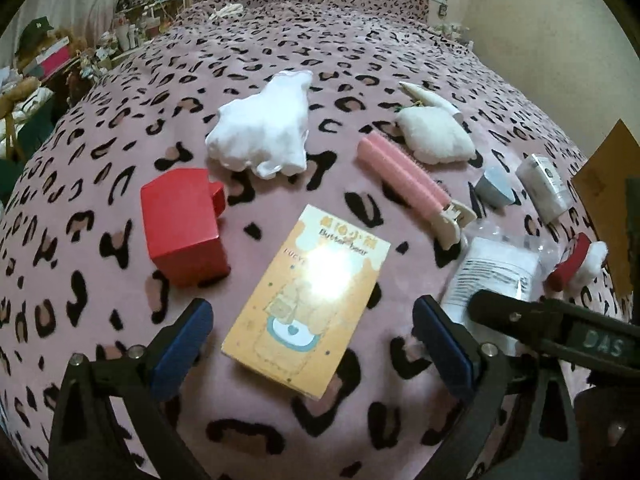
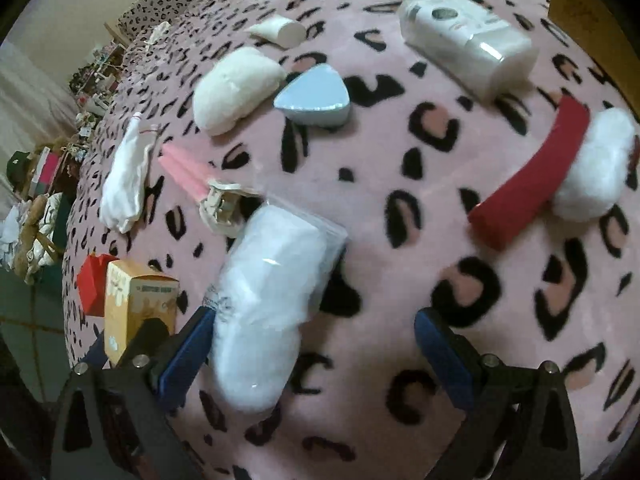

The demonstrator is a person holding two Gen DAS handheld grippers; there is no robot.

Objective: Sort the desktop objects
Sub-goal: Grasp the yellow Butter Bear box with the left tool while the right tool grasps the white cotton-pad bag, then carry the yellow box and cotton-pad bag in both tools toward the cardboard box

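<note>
The things to sort lay scattered on a bed [image 1: 120, 92] with a pink leopard-print blanket, none grouped yet. The left tongs [image 1: 312, 344] stood wide and empty over the orange Butter Bear box [image 1: 304, 300], its near end between the blue pads; that straddle suggested the box was the next pick. A red box [image 1: 184, 228] sat just left of it, a white cloth bundle [image 1: 264, 132] farther off, and a pink hair-roller clip [image 1: 408, 184] to the right. The right tongs [image 2: 316, 352] were also wide, holding nothing, with a clear bag of white cotton [image 2: 264, 312] lying against the left pad. Farther right lay a red band with a white pompom [image 2: 532, 184], a blue heart-shaped box [image 2: 316, 100] and a white bottle [image 2: 468, 44].
</note>
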